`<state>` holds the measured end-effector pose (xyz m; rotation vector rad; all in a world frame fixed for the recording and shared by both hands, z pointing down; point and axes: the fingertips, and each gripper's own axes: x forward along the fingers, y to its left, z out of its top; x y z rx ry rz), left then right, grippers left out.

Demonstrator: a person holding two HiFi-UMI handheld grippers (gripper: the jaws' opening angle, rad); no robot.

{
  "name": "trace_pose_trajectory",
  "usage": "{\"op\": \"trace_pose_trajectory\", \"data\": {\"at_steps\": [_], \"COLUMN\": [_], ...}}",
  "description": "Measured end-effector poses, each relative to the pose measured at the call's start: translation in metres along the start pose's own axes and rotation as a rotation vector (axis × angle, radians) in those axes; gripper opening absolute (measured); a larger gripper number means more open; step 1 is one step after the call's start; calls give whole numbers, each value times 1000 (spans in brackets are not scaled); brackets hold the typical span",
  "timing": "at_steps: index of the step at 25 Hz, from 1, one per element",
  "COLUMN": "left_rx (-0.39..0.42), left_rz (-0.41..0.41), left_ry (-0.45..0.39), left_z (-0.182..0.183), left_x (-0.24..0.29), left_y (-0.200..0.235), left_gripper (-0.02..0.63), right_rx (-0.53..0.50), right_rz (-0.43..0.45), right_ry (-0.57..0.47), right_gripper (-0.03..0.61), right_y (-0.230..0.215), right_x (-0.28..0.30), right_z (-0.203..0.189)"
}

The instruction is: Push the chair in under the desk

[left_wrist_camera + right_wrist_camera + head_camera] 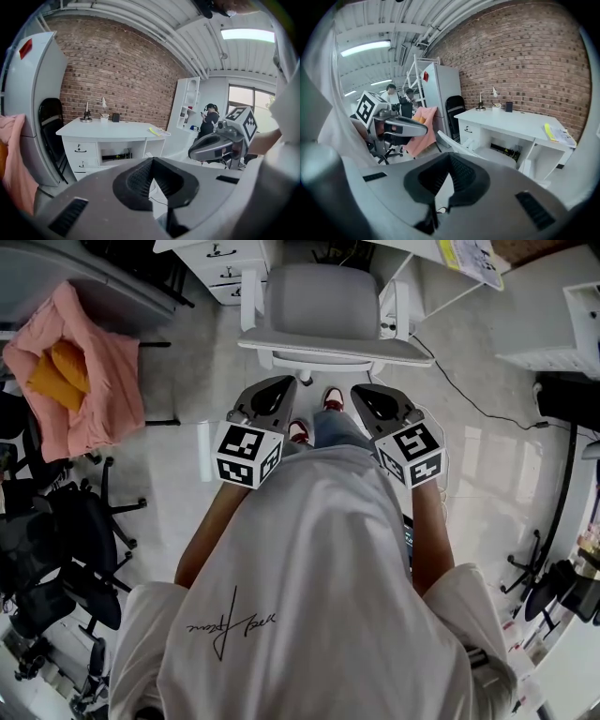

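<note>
The white and grey office chair (323,306) stands in front of the white desk (225,263), its backrest (333,351) toward me and its seat partly under the desktop. In the head view my left gripper (279,382) and right gripper (360,390) are held side by side just behind the backrest, apart from it. Both point forward and somewhat down. Both pairs of jaws are shut with nothing between them. The right gripper view shows the right gripper (449,158), the chair (487,154) ahead of it and the desk (520,123). The left gripper view shows the left gripper (152,161) and the desk (110,129).
A pink cloth (80,381) is draped over something at the left, with black chairs (66,540) below it. A cable (469,399) runs over the floor right of the chair. White furniture (562,324) stands at the right. My feet (300,432) are behind the chair.
</note>
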<state>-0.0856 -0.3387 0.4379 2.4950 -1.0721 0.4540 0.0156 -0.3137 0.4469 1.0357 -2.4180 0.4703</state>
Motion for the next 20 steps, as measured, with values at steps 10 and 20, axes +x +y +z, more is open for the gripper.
{"op": "trace_pose_trajectory", "data": {"at_steps": [10,20], "left_rx": [-10,17], "left_rz": [-21,-42], "left_ry": [10,33], "left_z": [-4,-9], "left_x": [-4,0], "left_y": [8,7], "left_gripper": [5,5], "right_rx": [54,55], "right_rz": [-41,-51], "right_ry": [27,15], "right_gripper": [26,26], "right_y": [12,18], "right_x": [9,10], "right_z": [-4,1]}}
